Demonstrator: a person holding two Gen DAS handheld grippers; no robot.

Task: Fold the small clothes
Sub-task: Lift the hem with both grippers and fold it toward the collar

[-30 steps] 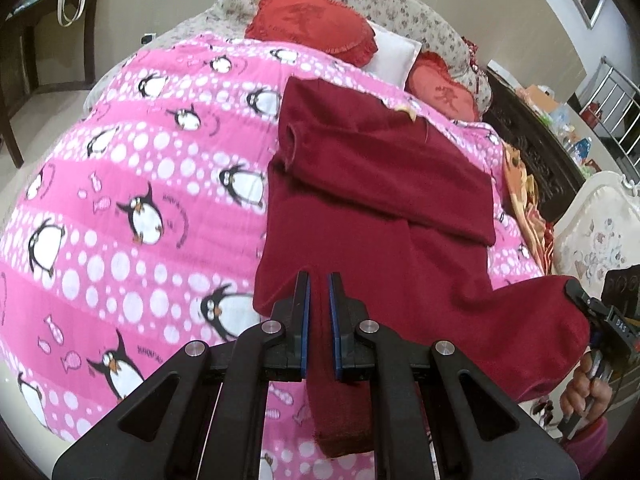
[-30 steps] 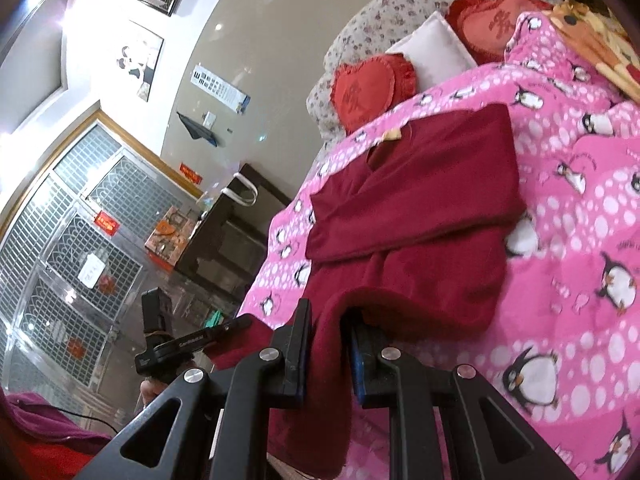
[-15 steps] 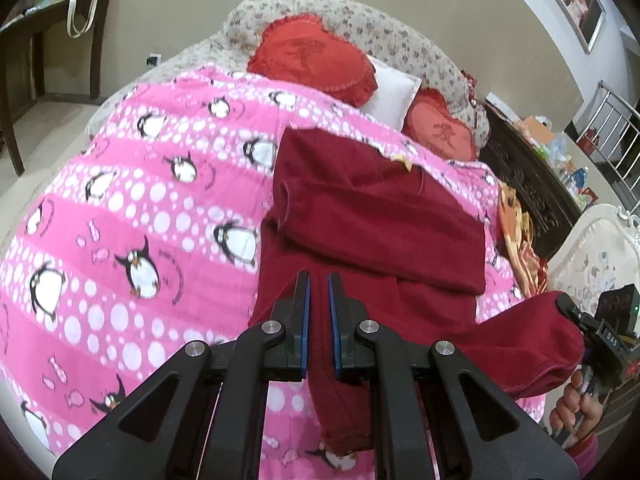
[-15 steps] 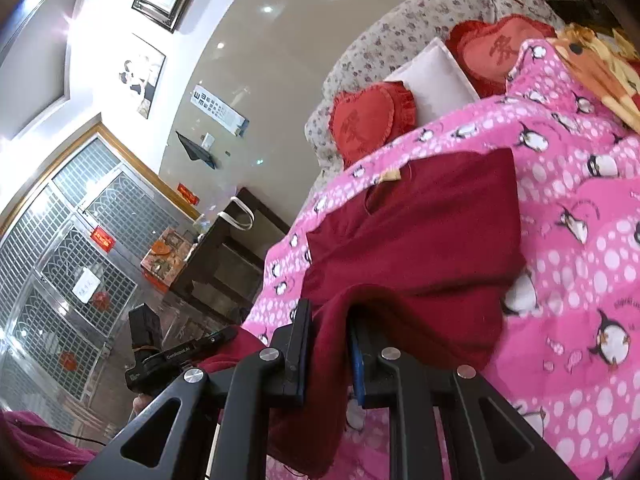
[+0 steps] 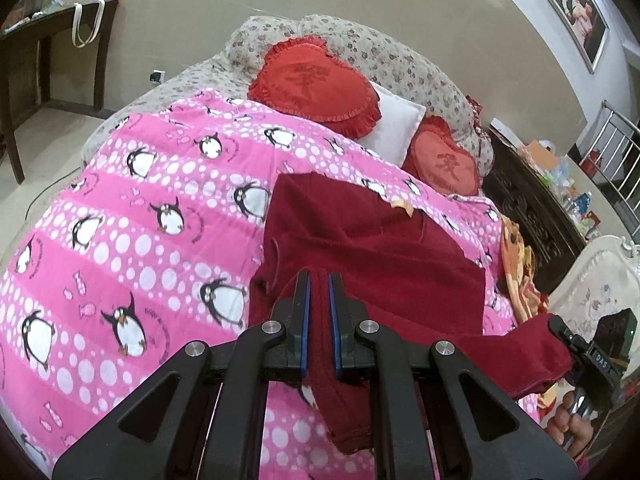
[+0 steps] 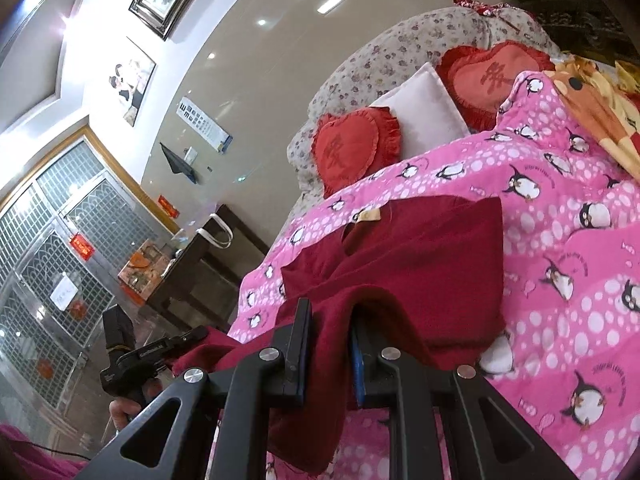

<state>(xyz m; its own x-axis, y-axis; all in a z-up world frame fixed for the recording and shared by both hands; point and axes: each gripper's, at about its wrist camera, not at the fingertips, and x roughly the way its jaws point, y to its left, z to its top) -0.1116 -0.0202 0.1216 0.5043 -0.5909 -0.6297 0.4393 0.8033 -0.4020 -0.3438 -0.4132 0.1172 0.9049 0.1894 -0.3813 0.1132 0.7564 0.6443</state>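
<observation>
A dark red knitted garment [image 5: 376, 248] lies on a pink penguin-print quilt [image 5: 120, 216], its upper part flat with a tan neck label [image 5: 402, 207]. My left gripper [image 5: 319, 284] is shut on the lower hem, lifted off the bed, with cloth hanging below the jaws. My right gripper [image 6: 330, 316] is shut on the hem's other corner, the garment [image 6: 420, 264] draped over and between its fingers. In the left wrist view the right gripper [image 5: 560, 330] shows at far right, a hand under it. In the right wrist view the left gripper [image 6: 188, 340] shows at lower left.
Two red heart cushions [image 5: 316, 84] and a white pillow [image 5: 394, 124] lie at the bed's head. An orange-yellow cloth [image 6: 600, 116] sits at the quilt's right edge. A dark wooden table [image 5: 52, 36] stands left, carved dark furniture [image 5: 532, 216] right of the bed.
Both grippers have risen and moved toward the head of the bed, carrying the hem up. More of the lower garment is off the quilt, and the flat upper part looks nearer.
</observation>
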